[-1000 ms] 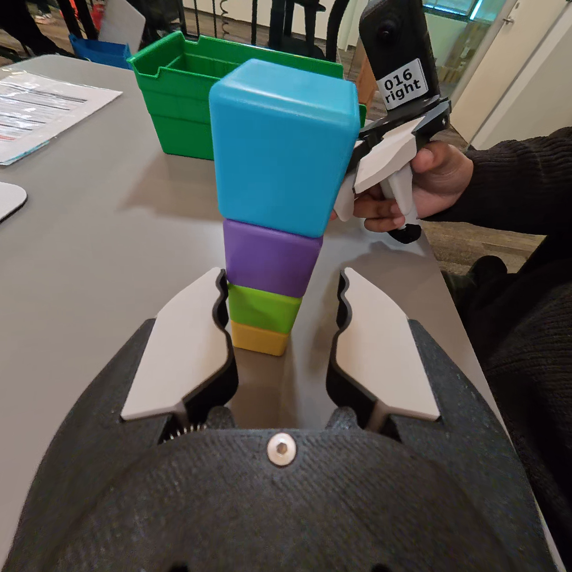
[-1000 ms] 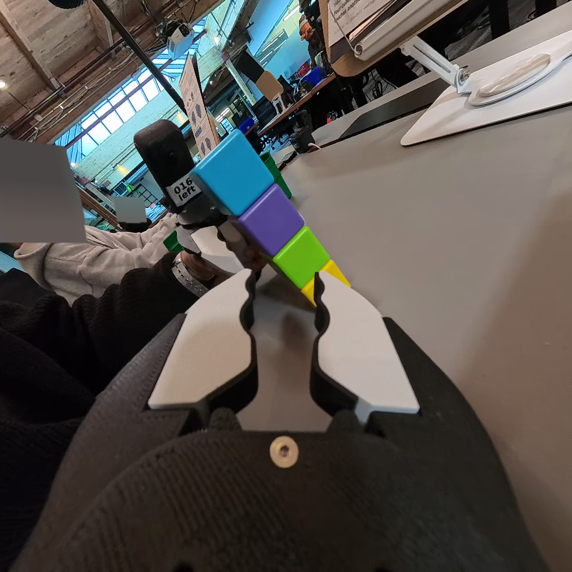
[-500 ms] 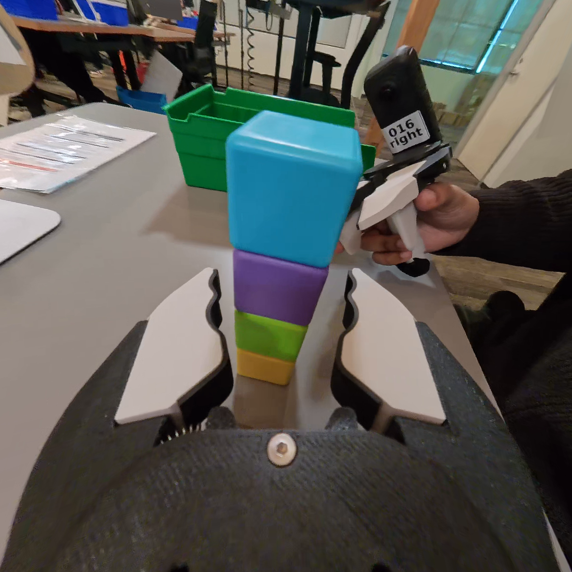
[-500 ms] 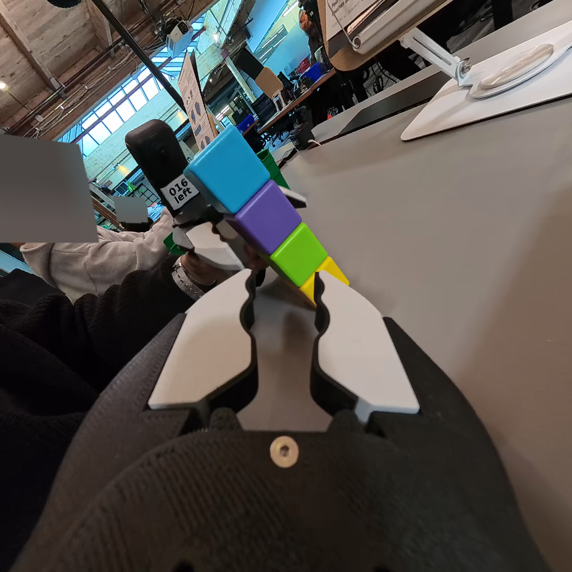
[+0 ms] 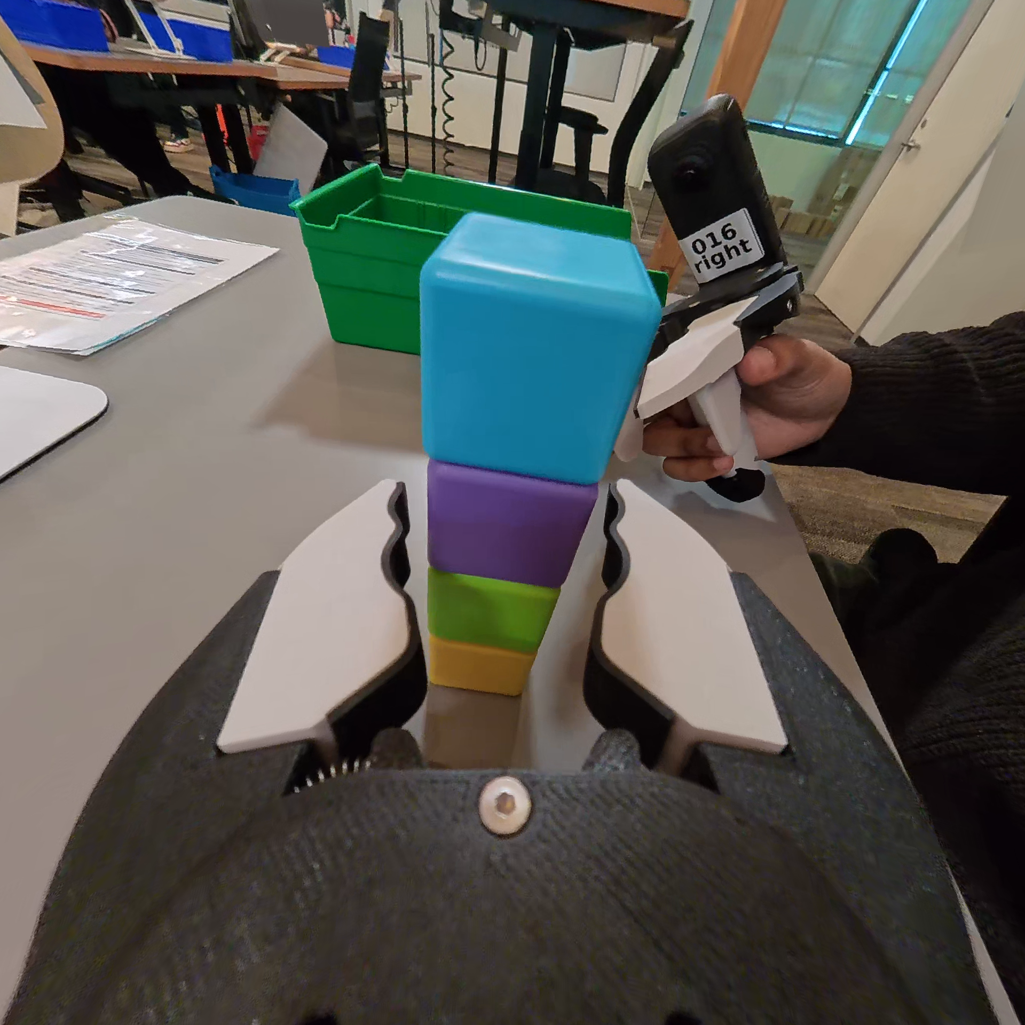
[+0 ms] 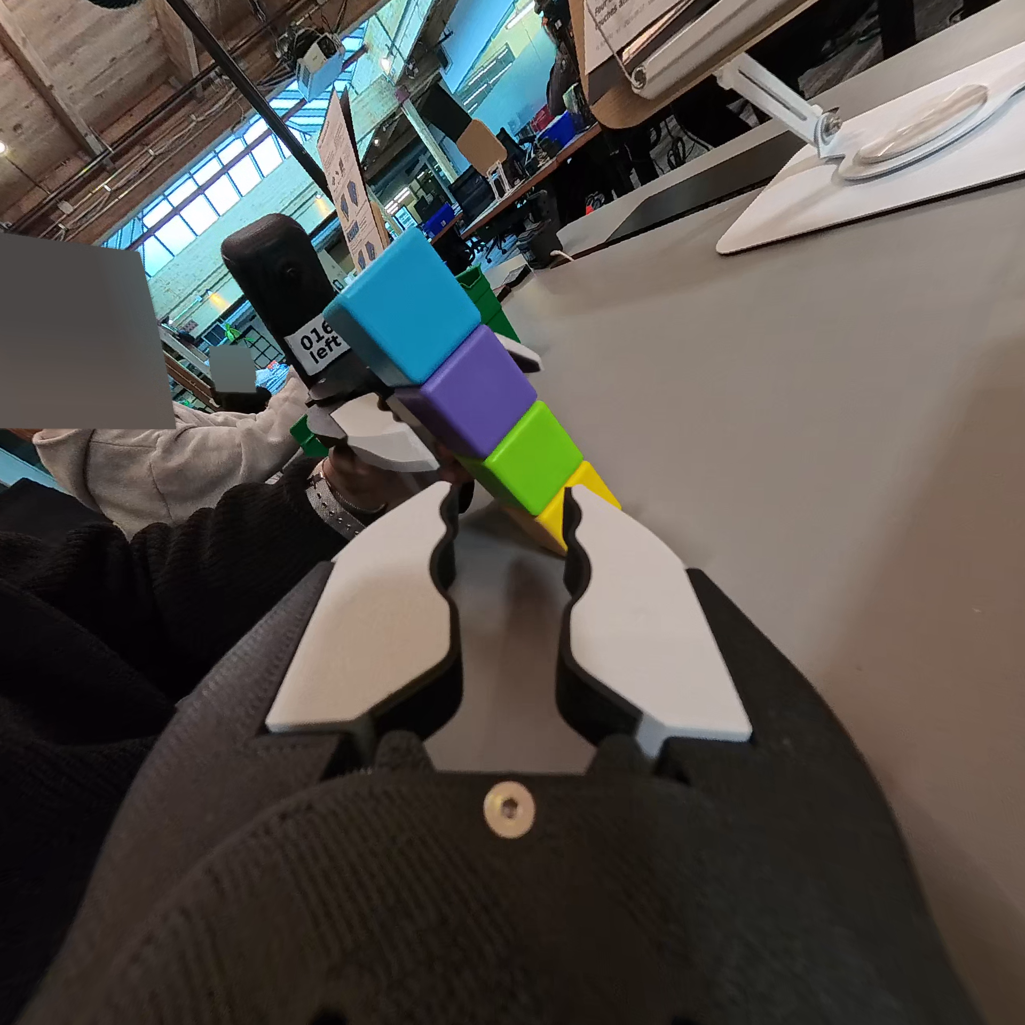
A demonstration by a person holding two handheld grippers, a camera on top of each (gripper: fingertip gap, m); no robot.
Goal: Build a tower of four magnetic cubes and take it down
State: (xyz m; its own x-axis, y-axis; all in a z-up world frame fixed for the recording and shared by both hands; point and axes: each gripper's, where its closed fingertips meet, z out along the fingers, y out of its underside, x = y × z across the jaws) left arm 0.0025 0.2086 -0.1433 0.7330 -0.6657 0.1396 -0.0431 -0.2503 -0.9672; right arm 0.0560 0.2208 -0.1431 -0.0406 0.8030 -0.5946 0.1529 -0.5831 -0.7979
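At frame centre, the left gripper (image 5: 505, 518) fingers gape wide around the purple cube (image 5: 502, 524) of a light, rigid, topple-prone stack.

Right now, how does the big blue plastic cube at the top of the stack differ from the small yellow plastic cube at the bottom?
The blue plastic cube is the largest block and caps the stack; the yellow plastic cube is the smallest and sits on the grey table. The blue cube stands above both grippers' fingertips; the yellow one lies low between the left gripper's open fingers. Both are smooth, round-edged and square in the stack.
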